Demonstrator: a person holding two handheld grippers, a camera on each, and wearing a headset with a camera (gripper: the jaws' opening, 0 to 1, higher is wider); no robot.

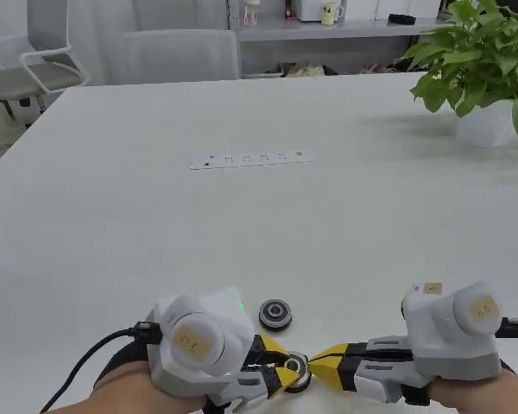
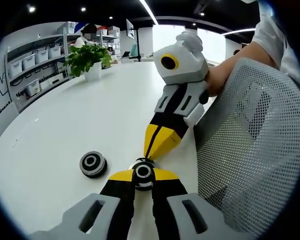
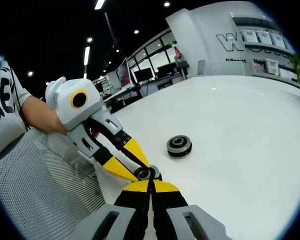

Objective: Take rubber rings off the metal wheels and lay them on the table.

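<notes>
A small metal wheel (image 1: 295, 369) with a black rubber ring is held just above the white table (image 1: 259, 224) near its front edge. My left gripper (image 1: 285, 373) is shut on this wheel (image 2: 143, 172) from either side. From the opposite side, my right gripper (image 1: 312, 360) meets it, jaws pressed together, tips pinching the ring at the wheel's rim (image 3: 146, 173). In the left gripper view the right gripper (image 2: 151, 152) comes in from above. A second ringed wheel (image 1: 275, 314) lies flat on the table beside them, also seen as a second wheel (image 2: 93, 164) and a second wheel (image 3: 179, 145).
A white power strip (image 1: 252, 159) lies mid-table. A potted plant (image 1: 483, 69) stands at the far right. Chairs (image 1: 180, 54) line the far edge. A mesh chair back (image 2: 250, 140) is close behind the grippers.
</notes>
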